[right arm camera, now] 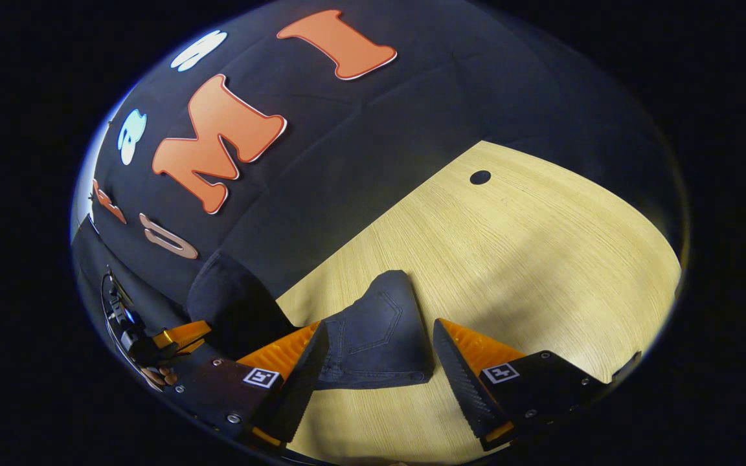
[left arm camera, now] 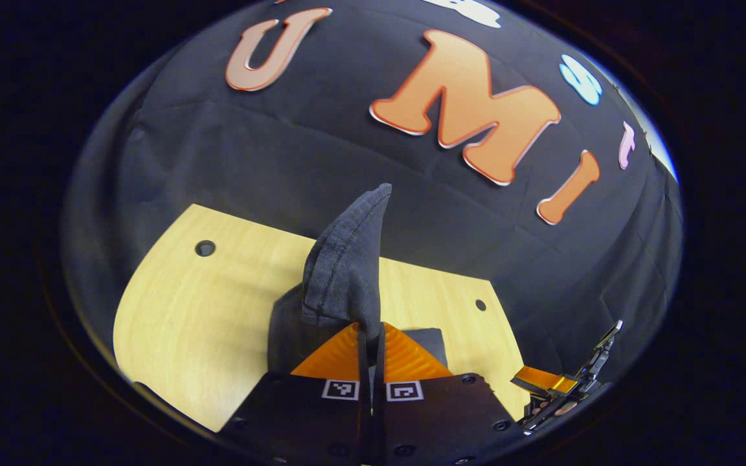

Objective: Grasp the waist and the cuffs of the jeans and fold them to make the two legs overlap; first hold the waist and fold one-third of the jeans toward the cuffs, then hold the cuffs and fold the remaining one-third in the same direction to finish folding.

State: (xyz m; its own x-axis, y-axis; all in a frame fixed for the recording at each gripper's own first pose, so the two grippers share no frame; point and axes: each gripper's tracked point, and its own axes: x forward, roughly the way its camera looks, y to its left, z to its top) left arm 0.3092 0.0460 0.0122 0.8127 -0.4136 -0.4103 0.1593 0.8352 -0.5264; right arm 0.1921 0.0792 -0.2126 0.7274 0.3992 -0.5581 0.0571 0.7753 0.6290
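Pinching the jeans (left arm camera: 346,272), your left gripper (left arm camera: 371,336) was clamped; your right gripper (right arm camera: 379,343) gaped, so one-sided lifting risked skewing the fold.

Pale wooden table with dark jeans on it.

We see a light wood-grain table (right arm camera: 528,259) with small round holes (right arm camera: 480,177) toward its far edge, set against the black cloth wall. Dark jeans (right arm camera: 379,330) lie on it at the near side, a back pocket facing up; one part is lifted off the wood.
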